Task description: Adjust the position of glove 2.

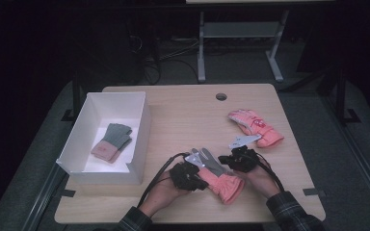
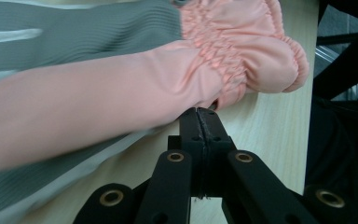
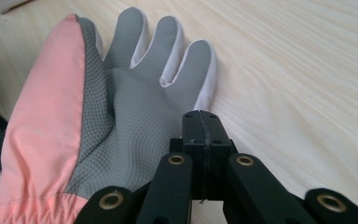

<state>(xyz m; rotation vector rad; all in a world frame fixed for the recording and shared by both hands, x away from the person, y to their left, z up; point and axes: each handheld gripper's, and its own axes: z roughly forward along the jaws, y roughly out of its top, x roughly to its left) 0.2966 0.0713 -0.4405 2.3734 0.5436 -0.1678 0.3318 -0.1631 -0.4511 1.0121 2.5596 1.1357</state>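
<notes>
The left gripper (image 2: 200, 112) has its two black jaws pressed tight together. The tips sit right at the edge of the pink and grey glove (image 1: 217, 174), just under its puffy pink cuff. It is hard to tell if a bit of cloth is pinched between them or if they only touch the edge. The right gripper (image 3: 200, 114) is squeezed closed too, with nothing in it. Its tips rest at the side of the grey palm, below the grey fingers.

This glove lies flat on the wooden table (image 1: 183, 110), palm up, close to the person's edge. One gripper is on each side of it, the left one by the cuff and the right one by the palm. That looks like a way to keep the glove from sliding, or to get set to lift it from both sides.

Left of this glove stands a white box (image 1: 142, 127). A grey and pink glove (image 1: 112, 141) lies inside it already. So the box is probably where the gloves go. Beyond this glove and to the right, a second pink glove (image 1: 255, 127) lies on the table, well apart from the box. It seems to be waiting its turn.
</notes>
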